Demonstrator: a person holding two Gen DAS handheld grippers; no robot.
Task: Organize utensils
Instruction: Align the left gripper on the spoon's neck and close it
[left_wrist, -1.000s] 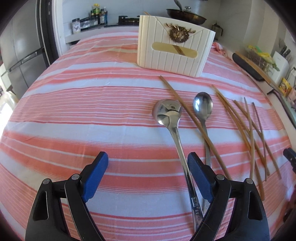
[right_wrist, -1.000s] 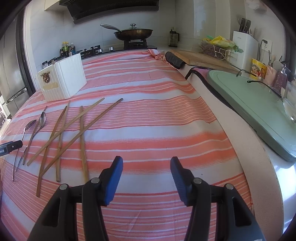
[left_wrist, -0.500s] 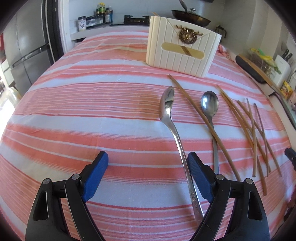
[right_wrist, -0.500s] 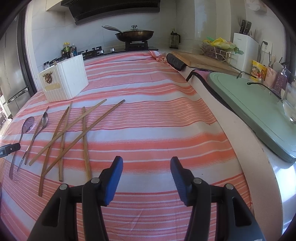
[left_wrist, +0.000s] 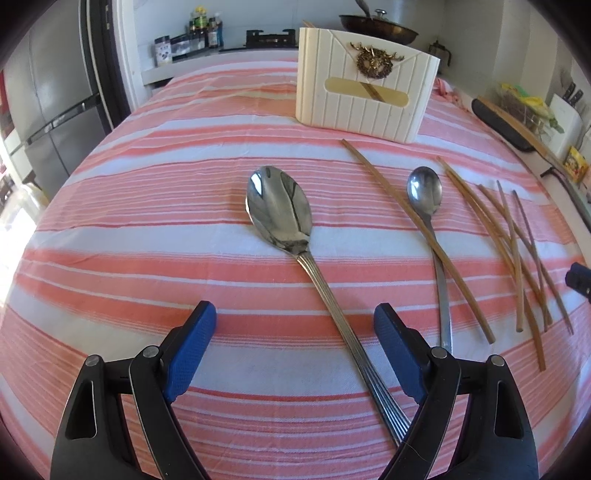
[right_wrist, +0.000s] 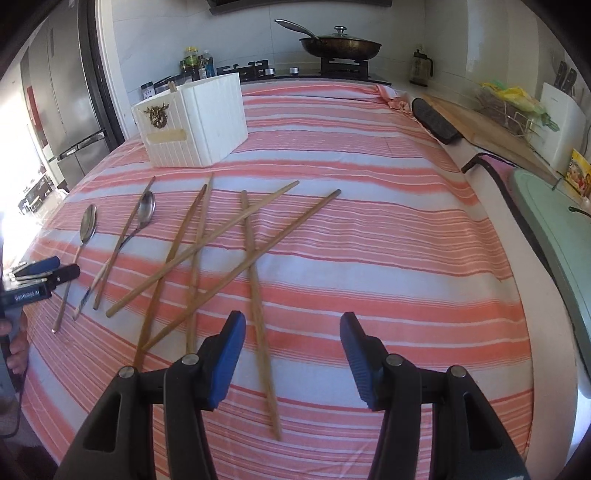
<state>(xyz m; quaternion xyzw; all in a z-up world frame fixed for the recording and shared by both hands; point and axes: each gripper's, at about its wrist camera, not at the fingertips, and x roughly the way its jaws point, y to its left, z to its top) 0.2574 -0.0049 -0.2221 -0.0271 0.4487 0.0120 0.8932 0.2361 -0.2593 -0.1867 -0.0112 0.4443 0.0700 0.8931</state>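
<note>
The left gripper hangs low over the striped cloth with its blue fingers spread wide and gripping nothing. The handle of the large spoon runs between them, nearer the right-side finger, its bowl lying farther out. Just beside it, to the right, lie a small spoon and a long chopstick that crosses the spoon's handle. The right gripper is also spread and empty, above the near ends of the scattered chopsticks, which cross one another. Beyond all the utensils stands the white holder, upright on the cloth. A pan sits on the stove at the back.
</note>
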